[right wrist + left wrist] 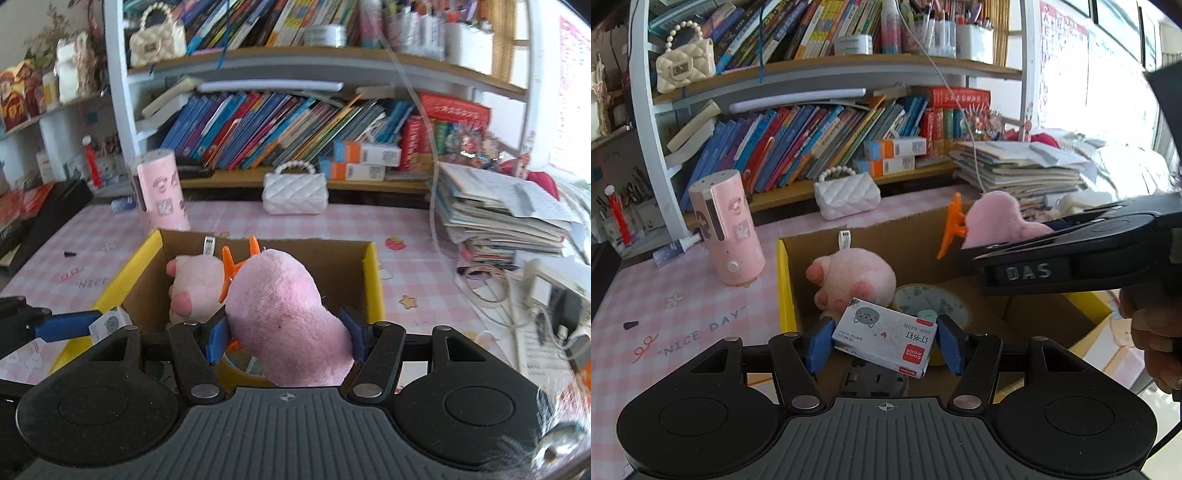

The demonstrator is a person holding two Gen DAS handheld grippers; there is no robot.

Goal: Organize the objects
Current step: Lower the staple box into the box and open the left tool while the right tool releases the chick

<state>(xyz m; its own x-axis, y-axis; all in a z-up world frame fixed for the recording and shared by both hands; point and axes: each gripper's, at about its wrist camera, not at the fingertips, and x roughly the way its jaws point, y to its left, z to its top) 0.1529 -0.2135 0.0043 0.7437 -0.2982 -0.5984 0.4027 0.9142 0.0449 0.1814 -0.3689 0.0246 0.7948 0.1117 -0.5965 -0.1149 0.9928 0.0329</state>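
My left gripper [882, 341] is shut on a small white staple box [884, 339] with a grey cat print, held over the open cardboard box [785, 288] with yellow flaps. My right gripper [286, 334] is shut on a pink plush toy with an orange clip [284, 314], above the same box [373, 280]. A pink plush paw [853, 280] and a roll of tape [932, 304] lie inside the box. The paw also shows in the right wrist view [192, 284]. The left gripper's blue finger with the staple box [110, 323] shows at the left there.
A pink cylinder device [726, 229] and a white quilted purse [847, 195] stand on the pink checked tablecloth [665, 314]. Bookshelves [812, 144] fill the back. A stack of papers and books [498, 218] and cables [498, 291] lie right.
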